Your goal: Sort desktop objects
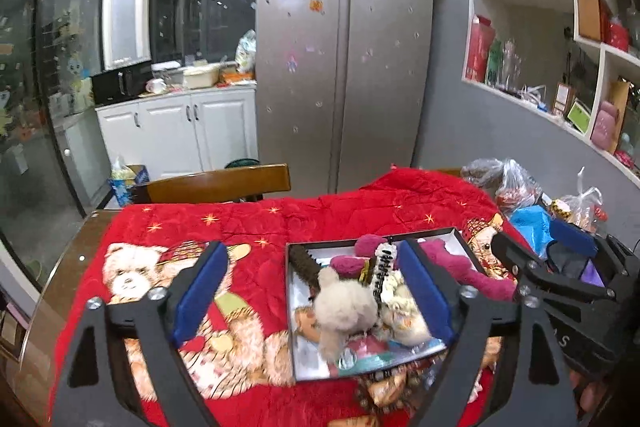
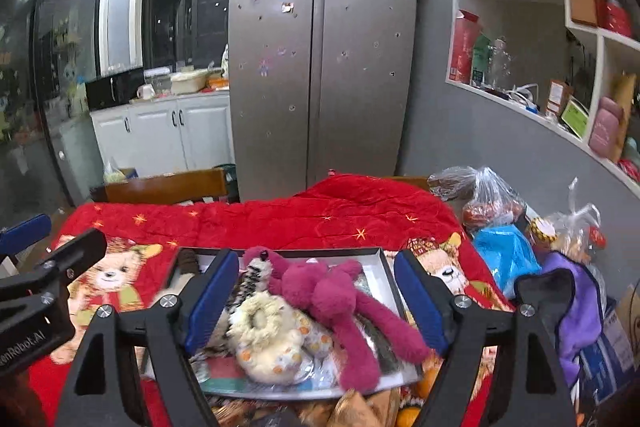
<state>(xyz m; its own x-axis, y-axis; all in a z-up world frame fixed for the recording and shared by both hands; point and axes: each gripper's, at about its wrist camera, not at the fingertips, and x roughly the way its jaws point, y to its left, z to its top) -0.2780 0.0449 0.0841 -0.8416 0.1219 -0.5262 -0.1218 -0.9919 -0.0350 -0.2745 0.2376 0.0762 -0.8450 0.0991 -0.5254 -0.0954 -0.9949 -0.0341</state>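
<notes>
Your two wrist views are evenly lit by cool indoor ceiling light, soft glare on the refrigerator doors (image 1: 344, 59), dark reflective windows (image 1: 204, 7) at left, strong fisheye bending with black vignetted corners, slight motion blur on the plush toys (image 2: 332, 299) nearest you.

- You can't see the near rim of the box (image 2: 384, 259) in the right wrist view: a blurred heap of wrappers (image 2: 352, 411) covers it.
- The left gripper's (image 1: 316, 291) blue pad hides part of the magenta plush toy (image 1: 472, 267) in the left wrist view.
- The cream plush (image 1: 344, 303) covers whatever lies under it; you can't tell those items apart.
- The right gripper (image 1: 560, 287) is cut off at that picture's right edge.
- The fridge magnets (image 2: 264, 67) are too small to identify.
</notes>
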